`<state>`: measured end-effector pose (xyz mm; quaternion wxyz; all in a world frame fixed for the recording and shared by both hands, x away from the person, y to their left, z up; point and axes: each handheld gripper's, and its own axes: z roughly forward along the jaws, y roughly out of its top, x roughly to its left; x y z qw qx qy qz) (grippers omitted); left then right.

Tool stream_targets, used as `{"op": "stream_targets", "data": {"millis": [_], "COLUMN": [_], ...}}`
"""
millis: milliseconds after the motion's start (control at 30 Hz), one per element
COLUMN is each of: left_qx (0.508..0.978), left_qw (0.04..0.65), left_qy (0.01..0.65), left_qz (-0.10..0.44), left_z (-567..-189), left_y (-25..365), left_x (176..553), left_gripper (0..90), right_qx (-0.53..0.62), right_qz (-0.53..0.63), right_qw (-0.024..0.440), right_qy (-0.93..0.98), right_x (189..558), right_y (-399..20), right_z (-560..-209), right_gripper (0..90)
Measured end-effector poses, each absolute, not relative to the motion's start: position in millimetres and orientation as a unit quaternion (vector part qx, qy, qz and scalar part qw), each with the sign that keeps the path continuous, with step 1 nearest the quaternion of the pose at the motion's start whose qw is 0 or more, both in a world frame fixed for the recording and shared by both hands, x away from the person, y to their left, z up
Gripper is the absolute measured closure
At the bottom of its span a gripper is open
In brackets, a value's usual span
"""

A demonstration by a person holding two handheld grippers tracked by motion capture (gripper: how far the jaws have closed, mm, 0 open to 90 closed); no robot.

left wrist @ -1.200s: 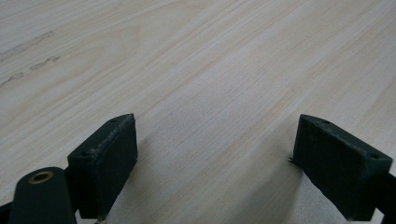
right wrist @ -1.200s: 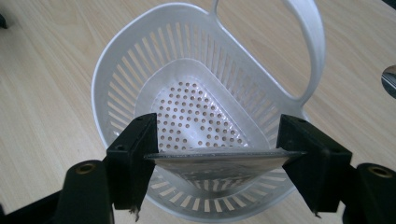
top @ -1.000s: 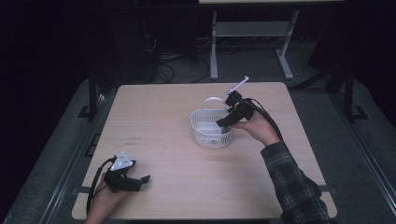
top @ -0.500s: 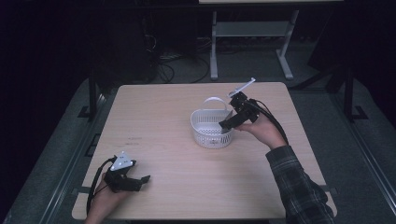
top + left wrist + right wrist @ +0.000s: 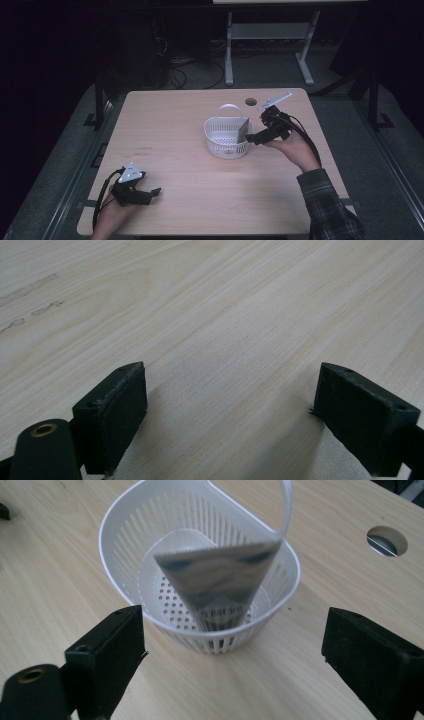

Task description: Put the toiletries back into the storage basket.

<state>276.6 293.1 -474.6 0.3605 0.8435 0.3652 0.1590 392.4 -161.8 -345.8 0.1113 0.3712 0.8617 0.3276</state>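
Note:
A white slotted basket [image 5: 216,141] with a hoop handle [image 5: 286,505] stands on the wooden table, right of centre. A flat silver triangular piece [image 5: 243,131] stands on its point inside, leaning against the near wall [image 5: 220,580]. My right gripper [image 5: 251,139] hovers just right of the basket, pointing at it. Its jaws have just been opening and now stand wide, with nothing between them [image 5: 232,665]. My left gripper [image 5: 156,192] rests near the table's front left corner, open over bare wood [image 5: 230,415].
A round cable hole [image 5: 250,101] sits in the table behind the basket. Beyond the far edge stands a metal frame [image 5: 229,55] with cables on the dark floor. Bare wood lies between the two grippers.
My right gripper has drawn back to the right, away from the basket, and the silver piece now shows standing inside it. The left gripper has stayed put.

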Motion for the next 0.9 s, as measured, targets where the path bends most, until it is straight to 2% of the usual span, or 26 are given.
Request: {"op": "stream_targets", "data": {"millis": [900], "left_qx": [0.843], "left_qw": [0.361], "left_qy": [0.366], "left_qz": [0.158], "left_z": [-474.7], "left_y": [293.0], "left_x": [276.5], "left_gripper": [12.7], "right_qx": [0.403], "right_qz": [0.357], "right_qw": [0.119], "right_qy": [0.834], "right_x": [337.9], "right_y": [-214.1], "right_z": [-397.9], "right_gripper": [10.2]}}
